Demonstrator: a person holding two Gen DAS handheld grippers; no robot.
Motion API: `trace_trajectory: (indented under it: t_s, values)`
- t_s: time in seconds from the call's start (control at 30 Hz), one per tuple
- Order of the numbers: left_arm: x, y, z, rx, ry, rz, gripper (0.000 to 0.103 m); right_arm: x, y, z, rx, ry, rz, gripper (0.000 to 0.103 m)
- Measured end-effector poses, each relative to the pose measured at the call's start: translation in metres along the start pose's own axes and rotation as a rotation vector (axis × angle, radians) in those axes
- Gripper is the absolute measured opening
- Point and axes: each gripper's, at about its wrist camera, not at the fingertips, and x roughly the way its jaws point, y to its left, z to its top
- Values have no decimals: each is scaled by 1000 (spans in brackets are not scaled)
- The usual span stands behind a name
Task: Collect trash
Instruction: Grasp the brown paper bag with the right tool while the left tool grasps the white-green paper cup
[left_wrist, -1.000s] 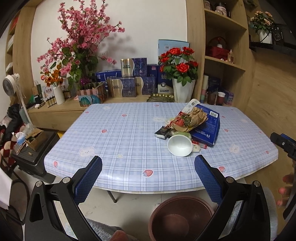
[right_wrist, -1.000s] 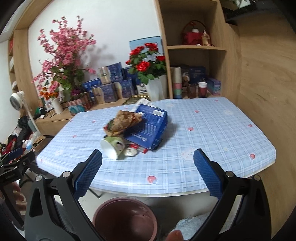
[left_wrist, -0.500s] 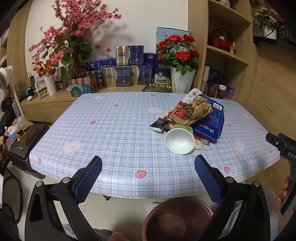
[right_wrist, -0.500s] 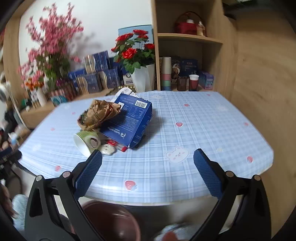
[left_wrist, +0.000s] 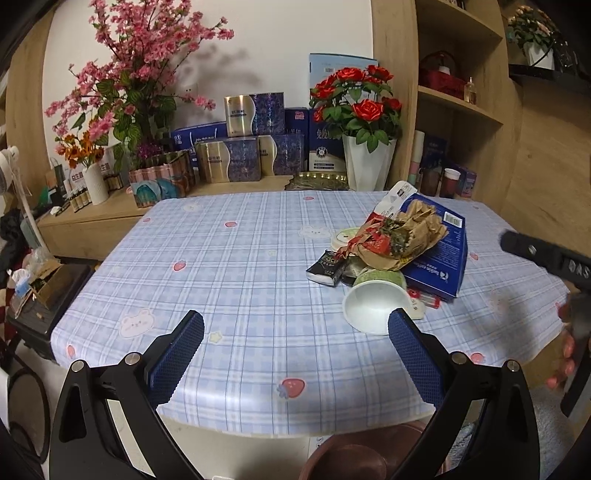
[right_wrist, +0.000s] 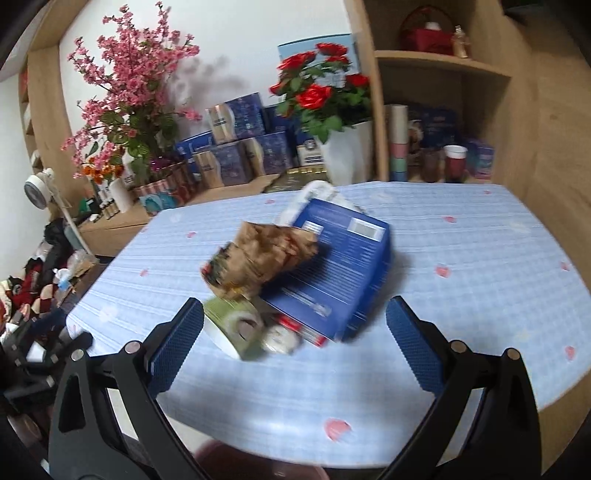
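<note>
A pile of trash lies on the blue plaid table (left_wrist: 236, 266): a blue carton (left_wrist: 437, 258), a crumpled brown paper bag (left_wrist: 402, 236), a tipped green-and-white paper cup (left_wrist: 373, 302) and a small black packet (left_wrist: 327, 267). My left gripper (left_wrist: 295, 332) is open and empty over the table's near edge, left of the cup. My right gripper (right_wrist: 295, 328) is open and empty, close in front of the carton (right_wrist: 340, 273), bag (right_wrist: 258, 258) and cup (right_wrist: 232, 328). A brown bin (left_wrist: 354, 458) stands below the table edge.
White vase of red roses (left_wrist: 364, 162), pink blossom plant (left_wrist: 140, 81) and several blue gift boxes (left_wrist: 255, 147) line the sideboard behind. Wooden shelves (left_wrist: 458, 103) stand at right. Clutter and a fan lie at far left (left_wrist: 22, 258). The right tool shows at the left view's edge (left_wrist: 546, 254).
Both grippers have moved forward toward the table and the trash pile. The right wrist view is now blurred and much closer to the carton and cup. Both stay open.
</note>
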Motion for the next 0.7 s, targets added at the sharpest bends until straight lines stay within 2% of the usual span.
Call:
trace_trajectory:
  t_s: [0.13,0.23,0.5,0.53,0.6,0.7]
  values:
    - [18,11,0,-24,-6,-8,98,41,9,12,38,24,30,97]
    - [33,21,-2,-48,6,-7,98,72,10,19,115,56,46,97]
    - [61,43,-12,-103,43,-17,98,132,5,33,273,119,28,97]
    - [62,45,-13,-106,45,-21,98,135,3,33,292,124,36,90]
    - [63,46,-14,-106,43,-32,98,136,-1,29,344,135,100,65]
    - [62,44,-16,-99,39,-50,98,124,1,28,347,104,107,54]
